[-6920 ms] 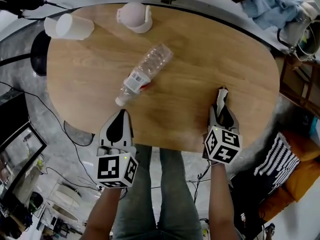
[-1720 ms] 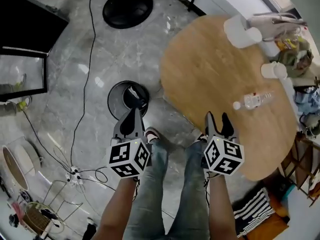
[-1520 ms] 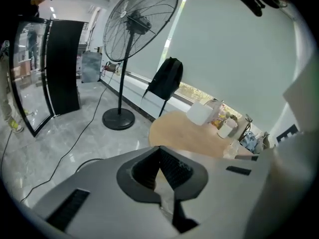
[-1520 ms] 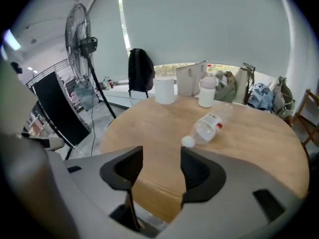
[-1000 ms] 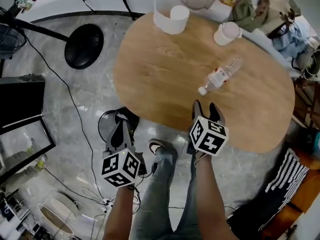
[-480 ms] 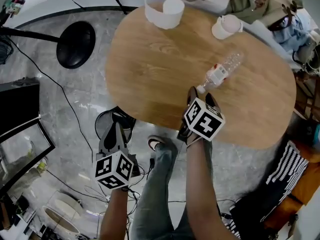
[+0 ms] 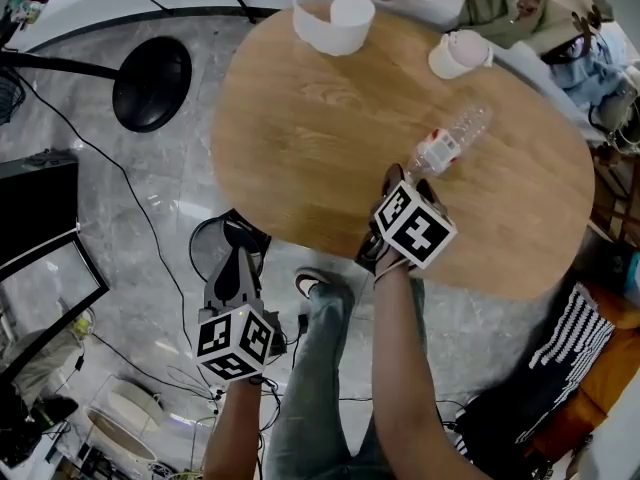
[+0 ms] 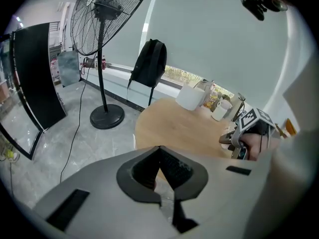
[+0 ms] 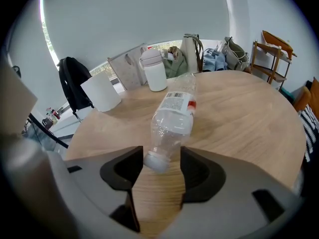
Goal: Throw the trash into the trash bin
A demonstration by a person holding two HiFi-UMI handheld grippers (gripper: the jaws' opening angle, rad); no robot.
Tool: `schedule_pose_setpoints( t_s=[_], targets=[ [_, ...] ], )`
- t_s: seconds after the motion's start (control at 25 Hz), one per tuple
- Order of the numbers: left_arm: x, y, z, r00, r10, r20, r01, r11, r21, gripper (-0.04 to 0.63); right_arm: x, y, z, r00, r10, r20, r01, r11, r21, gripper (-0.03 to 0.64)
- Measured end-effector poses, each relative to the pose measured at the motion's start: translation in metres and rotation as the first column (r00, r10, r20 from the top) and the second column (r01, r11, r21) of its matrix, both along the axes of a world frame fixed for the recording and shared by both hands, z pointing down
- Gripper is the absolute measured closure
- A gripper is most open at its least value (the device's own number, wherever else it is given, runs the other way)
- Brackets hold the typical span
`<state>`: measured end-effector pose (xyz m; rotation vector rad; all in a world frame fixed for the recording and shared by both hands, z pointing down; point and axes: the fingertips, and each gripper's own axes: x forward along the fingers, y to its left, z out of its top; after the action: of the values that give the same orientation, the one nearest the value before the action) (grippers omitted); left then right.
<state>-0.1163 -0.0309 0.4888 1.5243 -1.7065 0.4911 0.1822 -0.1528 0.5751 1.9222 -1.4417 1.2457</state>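
The bottle lay cap-first between the open jaws of the right claw, which had just been closing, body running far-right; the shut left claw was well apart.

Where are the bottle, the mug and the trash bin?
bottle (image 9: 171, 117): right gripper view, on its clear body between label and cap.
mug (image 9: 155, 76): right gripper view, on its white side.
trash bin (image 7: 200, 250): head view, on its left rim.
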Motion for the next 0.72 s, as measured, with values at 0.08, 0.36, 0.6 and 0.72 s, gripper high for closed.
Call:
schedule_pose_setpoints(
  t_s=[0.08,0.36,0.6,0.72],
  targets=[
    [0.002,0.0,0.001,1.0,-0.004,-0.002,0.004,1.0,0.0,0.586,0.004,0.002,0.0,1.0,0.003,-0.01,-0.003,1.0,-0.008,0.399],
    [0.003,0.008,0.003,0.999,-0.039,0.004,0.039,0.999,-0.001,0.586,0.015,0.013,0.003,0.999,-0.003,-0.041,0.002,1.0,-0.021,0.457],
    [0.013,0.016,0.003,0.999,-0.054,0.003,0.054,0.999,0.002,0.586,0.029,0.013,-0.008,0.997,-0.02,-0.078,0.022,1.0,0.015,0.463],
    [0.022,0.018,0.001,0.998,-0.056,0.002,0.056,0.998,0.008,0.586,0.043,0.017,-0.015,0.997,-0.007,-0.077,0.01,0.999,0.039,0.465]
  ],
)
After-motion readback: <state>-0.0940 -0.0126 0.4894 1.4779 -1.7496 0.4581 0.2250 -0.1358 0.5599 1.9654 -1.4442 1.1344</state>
